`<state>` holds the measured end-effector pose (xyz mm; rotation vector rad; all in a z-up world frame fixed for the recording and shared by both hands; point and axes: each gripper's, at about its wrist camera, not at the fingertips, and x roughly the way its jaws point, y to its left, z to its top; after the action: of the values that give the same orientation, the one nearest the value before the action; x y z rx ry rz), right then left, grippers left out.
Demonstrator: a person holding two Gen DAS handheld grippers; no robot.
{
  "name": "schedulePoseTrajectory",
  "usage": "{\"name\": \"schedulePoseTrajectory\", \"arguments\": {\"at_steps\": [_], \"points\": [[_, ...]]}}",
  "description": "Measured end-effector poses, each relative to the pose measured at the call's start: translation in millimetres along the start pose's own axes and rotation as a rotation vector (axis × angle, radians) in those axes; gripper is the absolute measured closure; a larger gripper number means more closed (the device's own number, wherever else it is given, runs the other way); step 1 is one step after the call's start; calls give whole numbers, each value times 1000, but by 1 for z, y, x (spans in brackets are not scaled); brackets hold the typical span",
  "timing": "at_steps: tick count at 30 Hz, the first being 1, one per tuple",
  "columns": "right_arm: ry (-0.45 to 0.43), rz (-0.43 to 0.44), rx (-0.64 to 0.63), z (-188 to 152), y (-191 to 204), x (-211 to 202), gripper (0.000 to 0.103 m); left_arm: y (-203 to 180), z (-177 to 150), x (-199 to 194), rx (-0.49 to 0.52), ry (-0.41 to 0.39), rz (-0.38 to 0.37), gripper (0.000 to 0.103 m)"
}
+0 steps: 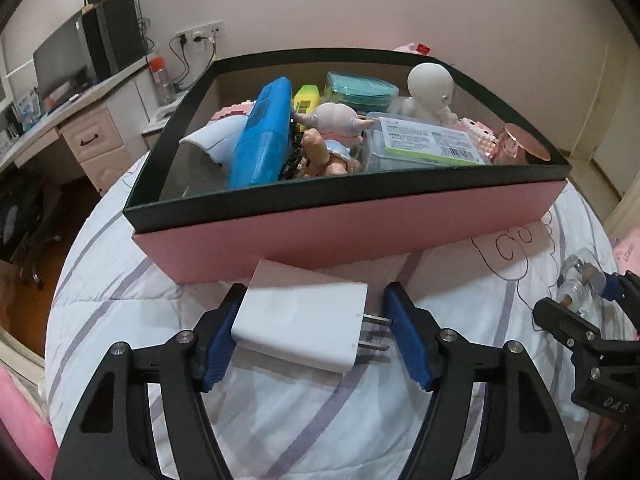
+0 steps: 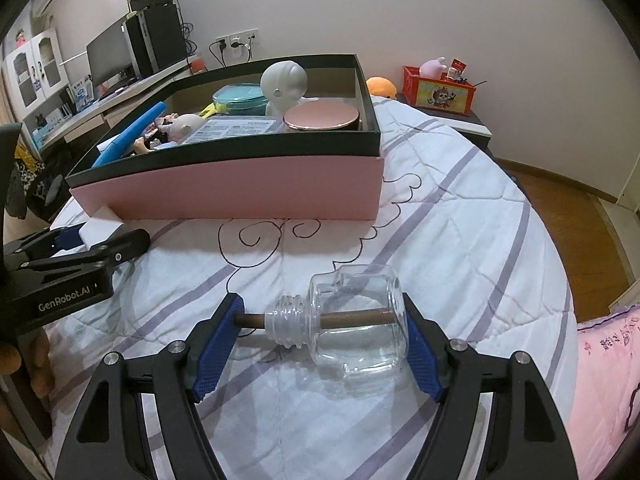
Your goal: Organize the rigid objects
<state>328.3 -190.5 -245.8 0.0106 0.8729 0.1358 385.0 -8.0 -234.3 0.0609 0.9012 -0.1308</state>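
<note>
A pink box with a black rim (image 1: 348, 220) sits on the bed, filled with toys, a blue case, a white figurine and packets; it also shows in the right wrist view (image 2: 240, 192). My left gripper (image 1: 312, 332) is shut on a white plug charger (image 1: 300, 320), left pad on its body, right pad at the prongs, just in front of the box. My right gripper (image 2: 320, 340) is shut on a clear glass bottle (image 2: 352, 320) with a brown stick through its neck, lying sideways above the quilt. The right gripper also shows in the left wrist view (image 1: 580, 292).
The quilt (image 2: 440, 240) is white with purple stripes and a drawn pattern. A desk with monitor and computer (image 1: 80, 60) stands at the left. A red toy crate (image 2: 440, 90) sits on a nightstand behind the bed. Wooden floor lies to the right.
</note>
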Motion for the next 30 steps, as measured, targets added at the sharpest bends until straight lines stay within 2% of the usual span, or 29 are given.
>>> {"name": "schedulePoseTrajectory", "arguments": {"at_steps": [7, 15, 19, 24, 28, 29, 30], "points": [[-4, 15, -23, -4, 3, -5, 27, 7, -29, -28, -10, -9, 34, 33], [-9, 2, -62, -32, 18, -24, 27, 14, -74, -58, -21, -31, 35, 30], [-22, -27, -73, -37, 22, -28, 25, 17, -80, -59, -12, -31, 17, 16], [-15, -15, -58, -40, 19, -30, 24, 24, -80, -57, -10, -36, -19, 14], [-15, -25, -71, -40, 21, -29, 23, 22, -79, -54, 15, -35, -11, 14], [-16, -25, -71, -40, 22, -28, 23, 22, -79, -54, 20, -38, -11, 15], [-16, -25, -71, -40, 21, -28, 23, 22, -78, -52, 23, -38, -14, 22]]}}
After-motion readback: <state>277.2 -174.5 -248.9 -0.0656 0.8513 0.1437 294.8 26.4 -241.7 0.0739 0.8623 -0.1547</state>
